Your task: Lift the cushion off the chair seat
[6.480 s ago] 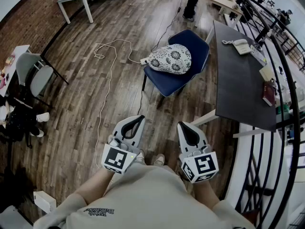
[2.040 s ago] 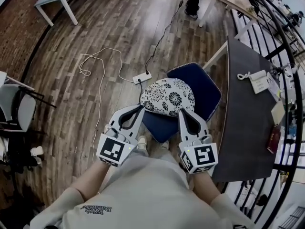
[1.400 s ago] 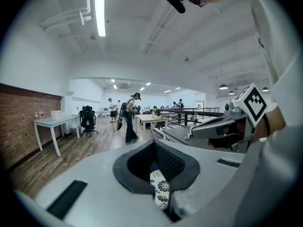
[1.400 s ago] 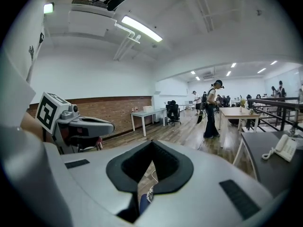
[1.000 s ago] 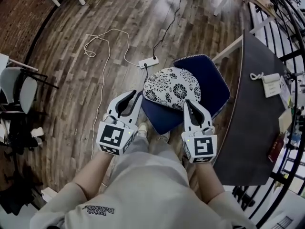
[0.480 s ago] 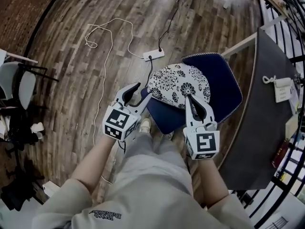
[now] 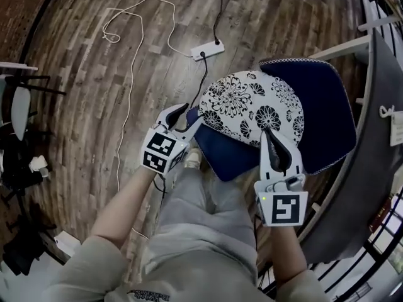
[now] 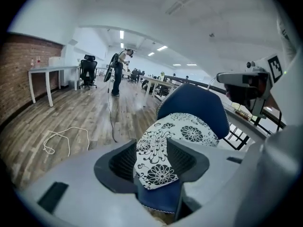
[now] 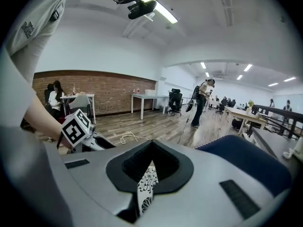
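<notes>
A white cushion with a black flower print (image 7: 255, 109) lies on the blue chair seat (image 7: 330, 115). My left gripper (image 7: 192, 113) is at the cushion's left near corner. Its jaws are opening, and in the left gripper view they stand wide on either side of that corner of the cushion (image 8: 156, 162) without pressing on it. My right gripper (image 7: 272, 134) is shut, its tips together over the cushion's near edge. In the right gripper view a strip of the cushion (image 9: 146, 186) shows through the closed loop of the jaws. The chair's back (image 8: 194, 103) rises behind.
A dark desk (image 7: 378, 181) stands close on the right of the chair, with a railing beyond. A white power strip (image 7: 208, 49) and a looped white cable (image 7: 132, 36) lie on the wooden floor. A grey chair (image 7: 16, 106) stands far left. A person (image 8: 118, 72) stands far off.
Both grippers have come down towards the chair. The left jaws were shut and now stand wide around the cushion's corner. The right jaws have stayed shut.
</notes>
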Demonstrator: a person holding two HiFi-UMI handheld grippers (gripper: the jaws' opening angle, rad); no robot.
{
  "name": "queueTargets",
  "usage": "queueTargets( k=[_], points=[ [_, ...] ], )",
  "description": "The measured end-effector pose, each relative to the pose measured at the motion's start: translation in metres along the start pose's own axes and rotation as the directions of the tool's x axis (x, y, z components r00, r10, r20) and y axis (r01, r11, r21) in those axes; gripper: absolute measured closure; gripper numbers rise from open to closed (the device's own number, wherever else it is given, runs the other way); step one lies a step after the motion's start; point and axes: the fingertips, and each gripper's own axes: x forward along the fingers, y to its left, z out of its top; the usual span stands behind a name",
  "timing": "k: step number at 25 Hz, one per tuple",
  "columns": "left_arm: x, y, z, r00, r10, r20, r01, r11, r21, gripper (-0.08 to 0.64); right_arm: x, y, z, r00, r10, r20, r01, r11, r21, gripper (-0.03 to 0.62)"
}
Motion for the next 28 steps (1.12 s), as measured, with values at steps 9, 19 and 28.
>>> queueTargets(
  k=[9, 19, 28],
  points=[
    [0.105, 0.044, -0.112, 0.994, -0.068, -0.083, 0.059, 0.992, -0.108, 0.377, 0.072, 0.002, -0.12, 0.996, 0.022, -0.084, -0.018, 0.999, 0.051, 0.589],
    [0.144, 0.026, -0.172, 0.978, -0.159, -0.133, 0.145, 0.984, -0.104, 0.373, 0.069, 0.011, -0.181, 0.995, 0.032, -0.095, -0.026, 0.998, 0.06, 0.589],
    [0.14, 0.023, -0.17, 0.981, -0.122, -0.149, 0.099, 0.984, -0.149, 0.537, 0.059, 0.009, -0.182, 0.993, 0.035, -0.109, -0.026, 0.996, 0.089, 0.589]
  ],
)
